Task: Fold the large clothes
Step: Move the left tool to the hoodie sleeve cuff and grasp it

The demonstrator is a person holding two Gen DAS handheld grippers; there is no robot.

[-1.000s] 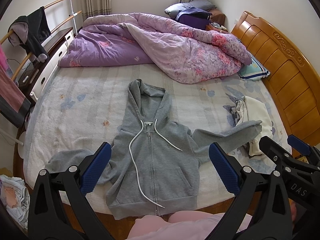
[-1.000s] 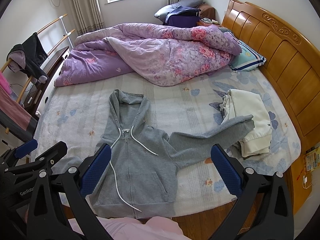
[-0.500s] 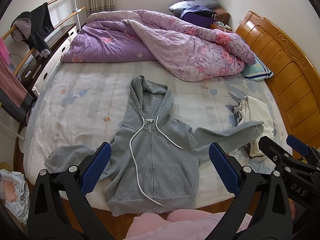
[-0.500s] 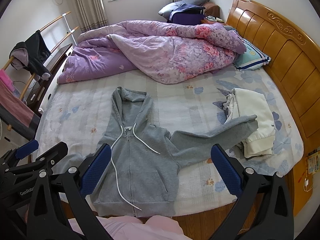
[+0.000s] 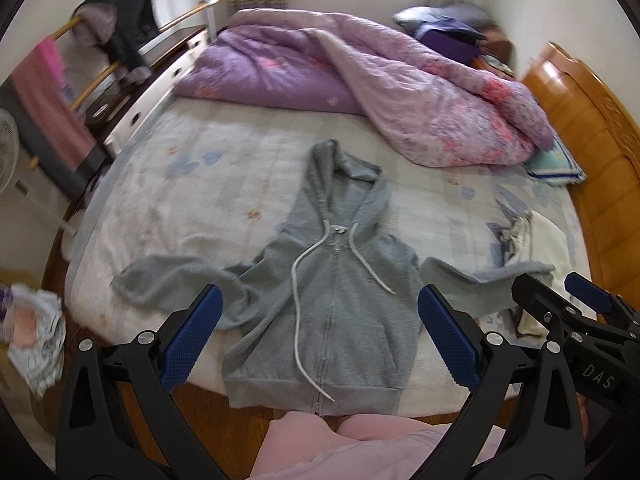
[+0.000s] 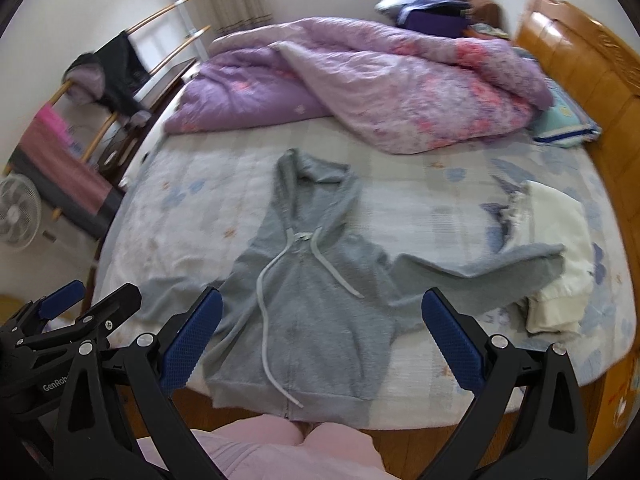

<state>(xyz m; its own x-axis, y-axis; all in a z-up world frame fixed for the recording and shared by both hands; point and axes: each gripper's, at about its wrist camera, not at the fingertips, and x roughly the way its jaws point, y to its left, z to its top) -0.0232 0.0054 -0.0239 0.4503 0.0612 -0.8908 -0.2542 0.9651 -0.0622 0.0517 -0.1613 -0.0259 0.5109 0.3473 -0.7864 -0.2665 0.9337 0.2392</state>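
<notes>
A grey zip hoodie (image 5: 332, 300) (image 6: 308, 312) lies face up on the bed, hood toward the far side, hem at the near edge, white drawcords loose. Its sleeves spread out sideways; the right sleeve (image 6: 480, 268) reaches onto a folded cream garment (image 6: 560, 256). The left sleeve (image 5: 168, 280) lies flat near the bed's near left edge. My left gripper (image 5: 320, 336) hangs open above the hoodie's lower body, holding nothing. My right gripper (image 6: 322, 336) is likewise open and empty, raised over the hem. Each gripper's black frame shows in the other's view.
A crumpled purple floral duvet (image 5: 380, 92) fills the far part of the bed. The wooden headboard (image 6: 592, 92) runs along the right. A clothes rail (image 5: 100, 52) and a fan (image 6: 16, 216) stand at left. A pile of cloth (image 5: 36, 336) lies on the floor. Pink-clad knees (image 6: 304, 448) press against the bed's edge.
Both views have tipped downward and swung slightly left, so the hoodie sits lower and more central. Both grippers stay open; the hoodie has not moved.
</notes>
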